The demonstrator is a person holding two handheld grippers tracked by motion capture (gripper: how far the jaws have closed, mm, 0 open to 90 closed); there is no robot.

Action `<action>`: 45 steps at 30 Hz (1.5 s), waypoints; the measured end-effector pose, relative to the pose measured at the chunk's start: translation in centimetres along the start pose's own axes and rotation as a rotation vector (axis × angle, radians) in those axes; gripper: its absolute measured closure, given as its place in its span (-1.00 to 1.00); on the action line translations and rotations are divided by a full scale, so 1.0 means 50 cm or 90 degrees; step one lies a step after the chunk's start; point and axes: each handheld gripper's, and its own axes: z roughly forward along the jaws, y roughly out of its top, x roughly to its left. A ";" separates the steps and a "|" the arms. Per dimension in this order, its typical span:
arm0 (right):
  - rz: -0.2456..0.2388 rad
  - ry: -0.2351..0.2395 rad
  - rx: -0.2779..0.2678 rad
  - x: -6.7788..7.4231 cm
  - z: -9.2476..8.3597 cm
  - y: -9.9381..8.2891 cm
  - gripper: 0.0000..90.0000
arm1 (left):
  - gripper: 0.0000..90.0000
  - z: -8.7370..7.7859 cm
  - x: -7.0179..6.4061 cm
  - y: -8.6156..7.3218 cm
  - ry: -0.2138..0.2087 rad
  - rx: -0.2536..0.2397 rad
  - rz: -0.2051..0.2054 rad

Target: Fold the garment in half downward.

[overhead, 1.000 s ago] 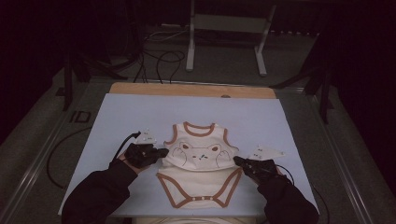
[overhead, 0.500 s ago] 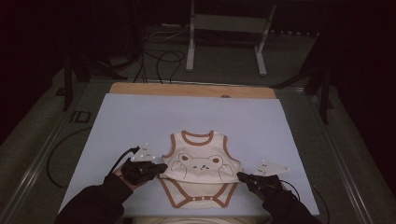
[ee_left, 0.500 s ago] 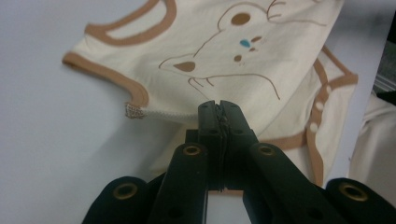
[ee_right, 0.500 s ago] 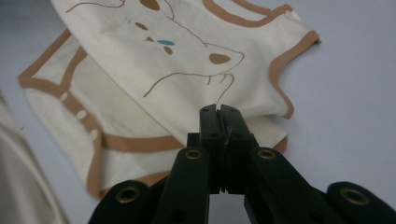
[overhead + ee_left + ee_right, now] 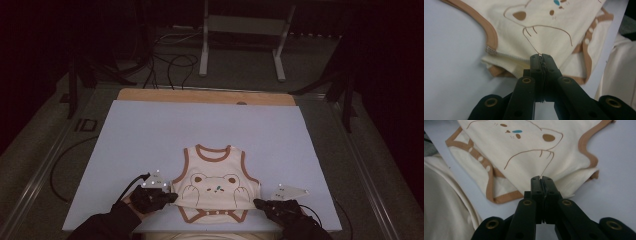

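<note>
A cream baby bodysuit (image 5: 215,180) with brown trim and a bear print lies near the front edge of the pale mat (image 5: 150,130). Its upper part is folded over the snap end. My left gripper (image 5: 172,196) is shut on the fold at the garment's left side. In the left gripper view the closed jaws pinch the cream cloth (image 5: 536,30) at the tips (image 5: 541,56). My right gripper (image 5: 257,202) is shut on the fold at the right side. The right gripper view shows its tips (image 5: 540,178) clamped on the fabric (image 5: 529,147) below the bear's paw line.
The mat covers a wooden table whose bare far edge (image 5: 200,95) shows. Beyond it stand a metal frame (image 5: 240,25) and floor cables (image 5: 170,62). The person's dark sleeves (image 5: 105,227) enter at the bottom, and cream clothing (image 5: 444,207) lies just off the near edge.
Both grippers have come toward the near edge and lower, dragging the bodysuit with them. Its body now lies folded over the snap end.
</note>
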 end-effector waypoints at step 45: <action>0.024 0.066 -0.044 -0.013 -0.004 0.011 -0.70 | -0.55 -0.006 -0.018 0.007 0.008 -0.021 0.058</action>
